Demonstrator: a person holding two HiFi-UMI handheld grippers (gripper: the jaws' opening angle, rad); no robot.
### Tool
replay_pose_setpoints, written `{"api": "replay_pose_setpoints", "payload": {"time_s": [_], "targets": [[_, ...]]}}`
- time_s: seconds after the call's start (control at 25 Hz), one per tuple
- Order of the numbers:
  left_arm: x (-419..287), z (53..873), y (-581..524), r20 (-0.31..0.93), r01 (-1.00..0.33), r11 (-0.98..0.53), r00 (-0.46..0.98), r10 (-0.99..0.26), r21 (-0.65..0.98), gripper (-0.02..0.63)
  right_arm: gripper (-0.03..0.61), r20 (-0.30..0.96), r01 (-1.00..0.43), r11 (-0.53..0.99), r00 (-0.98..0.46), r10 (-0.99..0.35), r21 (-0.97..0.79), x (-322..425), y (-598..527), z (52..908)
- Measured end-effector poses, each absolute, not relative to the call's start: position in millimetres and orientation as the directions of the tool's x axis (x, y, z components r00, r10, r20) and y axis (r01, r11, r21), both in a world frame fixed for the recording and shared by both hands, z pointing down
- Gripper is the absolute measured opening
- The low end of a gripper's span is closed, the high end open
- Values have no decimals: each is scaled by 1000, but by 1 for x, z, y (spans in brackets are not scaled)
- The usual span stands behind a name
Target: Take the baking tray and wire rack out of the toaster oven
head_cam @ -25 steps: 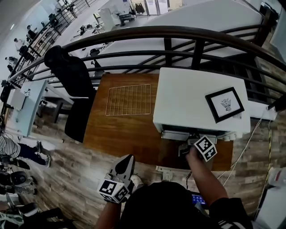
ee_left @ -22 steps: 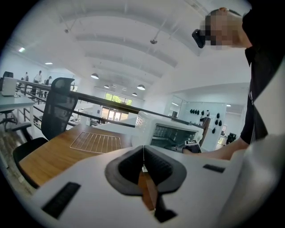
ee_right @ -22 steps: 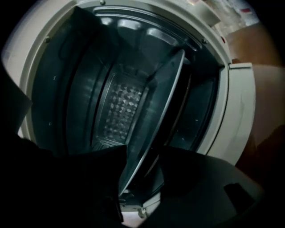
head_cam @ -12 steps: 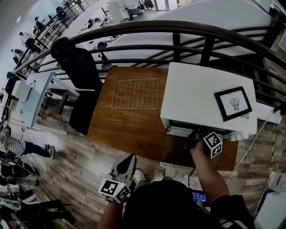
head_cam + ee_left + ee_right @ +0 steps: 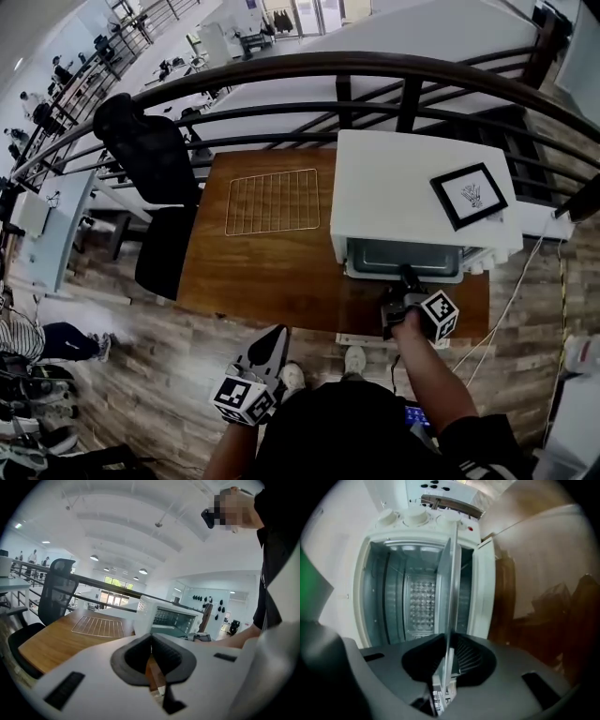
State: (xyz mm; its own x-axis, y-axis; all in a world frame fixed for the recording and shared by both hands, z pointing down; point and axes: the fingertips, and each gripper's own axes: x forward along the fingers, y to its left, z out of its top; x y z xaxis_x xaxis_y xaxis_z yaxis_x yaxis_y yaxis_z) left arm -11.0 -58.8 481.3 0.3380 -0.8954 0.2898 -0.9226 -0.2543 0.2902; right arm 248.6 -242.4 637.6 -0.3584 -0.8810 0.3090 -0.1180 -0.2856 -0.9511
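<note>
1. Currently the right gripper [image 5: 449, 660] is clamping the front lip of the baking tray [image 5: 451, 597]. Its jaws have just been closing on that thin edge, probably to slide the tray out.
2. Tray is sitting mostly inside the toaster oven [image 5: 403, 187].
3. Wire rack [image 5: 272, 202] is lying flat on the table [image 5: 262, 272], beside the oven, already out.
4. Left gripper [image 5: 265, 349] is hanging back, jaws together, empty and out of the way.

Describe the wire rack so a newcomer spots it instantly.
Start at the brown wooden table by the railing; a white toaster oven sits on its right end. The wire rack lies flat on the wood just left of the oven: a thin pale see-through grid, unlike the solid oven.
</note>
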Motion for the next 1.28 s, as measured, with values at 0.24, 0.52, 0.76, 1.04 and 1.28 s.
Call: {"api": "replay_pose_setpoints", "payload": {"time_s": [0.24,0.52,0.76,1.04,1.28], "targets": [[-14,481,-49,287,-905,-306,389,-875,294,12,58,294,-89,-281,-343,-892,-956,250,-210,632],[-6,476,-45,269,-883,-367,445,-854,293,12,60,275,-73,-266,-348,-896,-961,255,-174,625],[6,476,-41,260,-858,-420,496,-829,296,12,64,269,-67,-263,-347,-899,-963,258,-146,620],[22,481,-34,253,-813,-488,569,-782,319,12,63,266,-50,-265,-328,-906,-963,269,-109,618],[28,479,-26,233,-770,-542,626,-744,336,12,63,273,-62,-268,-322,-906,-961,267,-71,613]]}}
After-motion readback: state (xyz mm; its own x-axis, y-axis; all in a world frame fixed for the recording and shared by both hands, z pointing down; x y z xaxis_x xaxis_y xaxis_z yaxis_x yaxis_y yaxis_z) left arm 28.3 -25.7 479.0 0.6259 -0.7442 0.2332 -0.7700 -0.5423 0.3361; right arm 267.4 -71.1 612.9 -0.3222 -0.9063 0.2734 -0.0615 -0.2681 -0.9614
